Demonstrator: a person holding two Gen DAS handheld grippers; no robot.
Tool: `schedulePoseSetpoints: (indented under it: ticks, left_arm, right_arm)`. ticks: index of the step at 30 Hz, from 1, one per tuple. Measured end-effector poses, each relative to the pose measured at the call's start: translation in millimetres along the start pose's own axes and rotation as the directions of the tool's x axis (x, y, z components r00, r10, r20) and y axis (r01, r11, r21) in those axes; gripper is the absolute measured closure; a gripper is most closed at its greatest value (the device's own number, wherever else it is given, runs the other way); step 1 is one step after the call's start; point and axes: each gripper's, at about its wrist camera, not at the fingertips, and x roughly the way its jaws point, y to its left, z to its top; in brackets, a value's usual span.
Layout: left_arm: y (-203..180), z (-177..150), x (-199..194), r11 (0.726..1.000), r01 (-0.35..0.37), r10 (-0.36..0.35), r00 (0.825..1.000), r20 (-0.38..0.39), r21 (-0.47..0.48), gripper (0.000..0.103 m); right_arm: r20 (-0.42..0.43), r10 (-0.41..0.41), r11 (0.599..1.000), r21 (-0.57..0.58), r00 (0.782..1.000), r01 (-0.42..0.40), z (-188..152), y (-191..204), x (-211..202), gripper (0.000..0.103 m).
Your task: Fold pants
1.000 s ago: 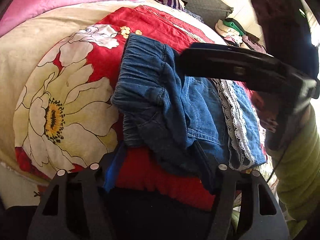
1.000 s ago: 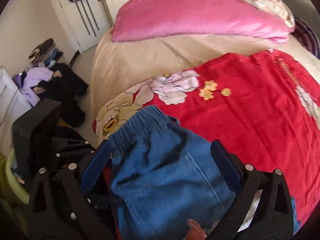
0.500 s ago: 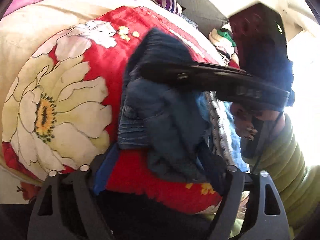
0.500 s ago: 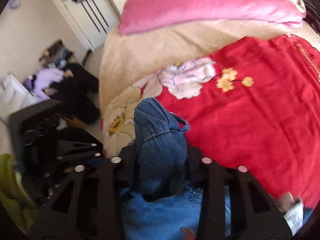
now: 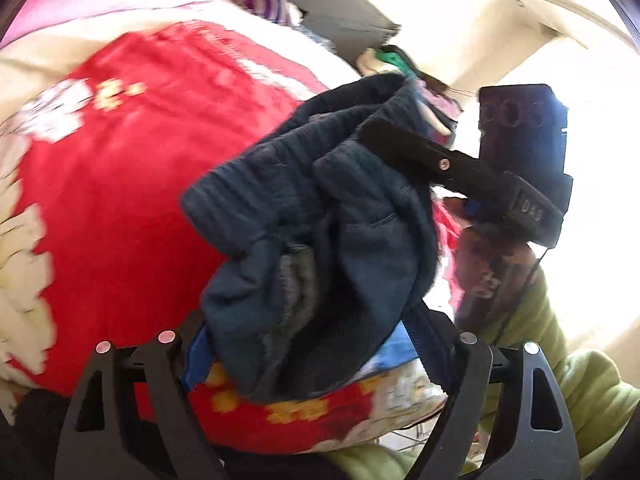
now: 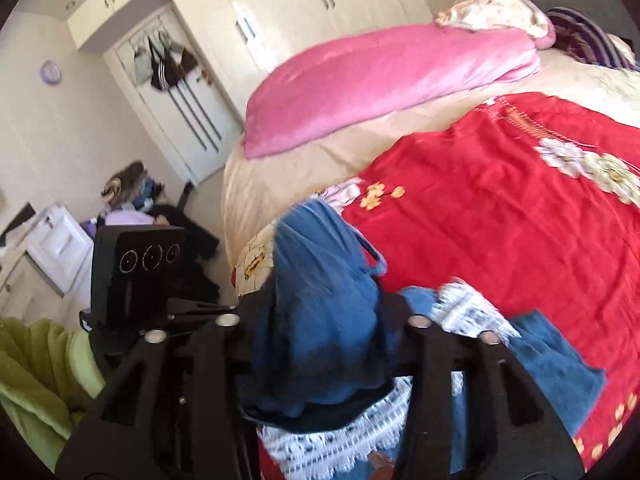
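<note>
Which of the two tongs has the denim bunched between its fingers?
The right tongs: a wad of blue pants is between its fingers. The left tongs stand wide, fabric merely draped between.

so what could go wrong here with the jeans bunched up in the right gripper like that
1. The right gripper pinches a thick wad of the jeans while its jaws are opening; the bundle may slip out before the fold is laid.
2. The lace trim lies loose beside that grip and could get dragged or creased into the fold.
3. The left gripper is open with denim hanging between its fingers, so it steadies nothing and may snag the cloth.
</note>
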Motion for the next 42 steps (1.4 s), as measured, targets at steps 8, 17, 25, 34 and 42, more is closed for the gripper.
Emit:
schedulePoseSetpoints:
  ticks: [8,17,25,34,42]
  left_arm:
    - [-56,-18,41,0.981,0.084,-0.062,0.990,-0.128,0.176,0.022]
    - [-53,-45,72,0.973,-0.006,0.058,0.974,-0.219,0.230,0.022]
    - [-56,-33,17,0.958,-0.117,0.138,0.989,-0.060,0.262,0.023]
    - [-56,-49,53,0.888,-0.251,0.316,0.942,-0.113,0.386,0.079]
    - [-51,-58,45,0.883,-0.250,0.318,0.941,-0.115,0.399,0.078]
  right_arm:
    - [0.110,-0.196,0.970,0.169,0.974,0.176,-61,-41,-77,0.042]
    - [-0.077,-0.296,0.922,0.237,0.952,0.305,-111,-65,-58,0.045]
    - [-0.018,-0.361,0.925,0.122,0.932,0.361,-92,-45,-82,0.046]
    - [-0.213,-0.352,0.936,-0.086,0.911,0.341,-44,-44,4,0.062]
    - [-0.213,-0.359,0.931,-0.160,0.909,0.330,-43,-23,22,0.099]
